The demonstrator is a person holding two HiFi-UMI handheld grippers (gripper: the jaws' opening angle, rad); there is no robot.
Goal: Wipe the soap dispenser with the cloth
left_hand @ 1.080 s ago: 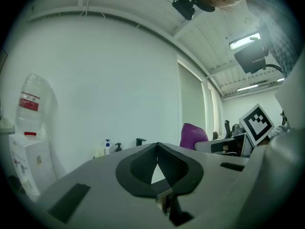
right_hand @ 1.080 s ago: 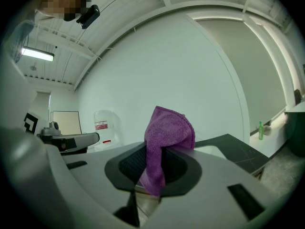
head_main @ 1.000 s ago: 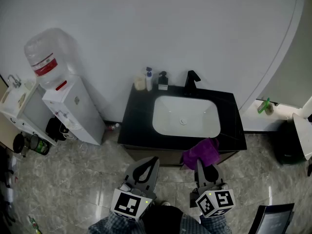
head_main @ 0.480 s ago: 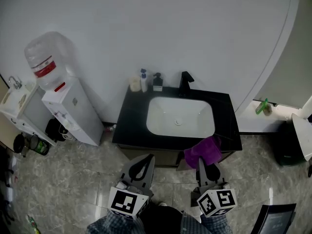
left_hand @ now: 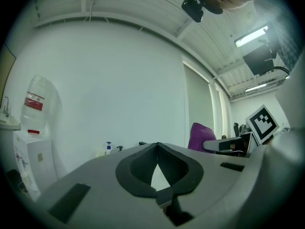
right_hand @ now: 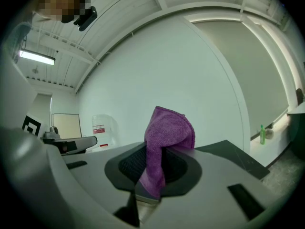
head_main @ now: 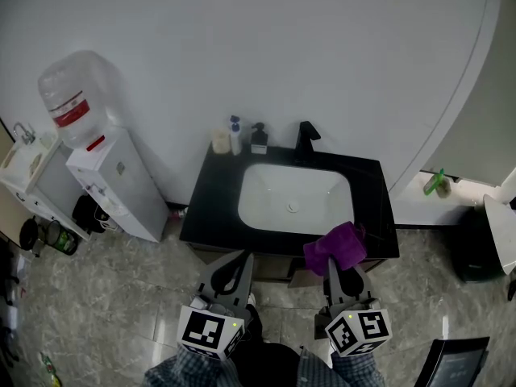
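Head view: right gripper [head_main: 334, 269] clamps the purple cloth [head_main: 334, 247] at the counter [head_main: 211, 208] front edge; left gripper [head_main: 239, 258] sits closed, empty. Soap dispenser [head_main: 260, 138] stands at the back-left corner, apparently not yet wiped.

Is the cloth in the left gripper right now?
No, the purple cloth is pinched in the right gripper, while the left gripper has nothing between its jaws.
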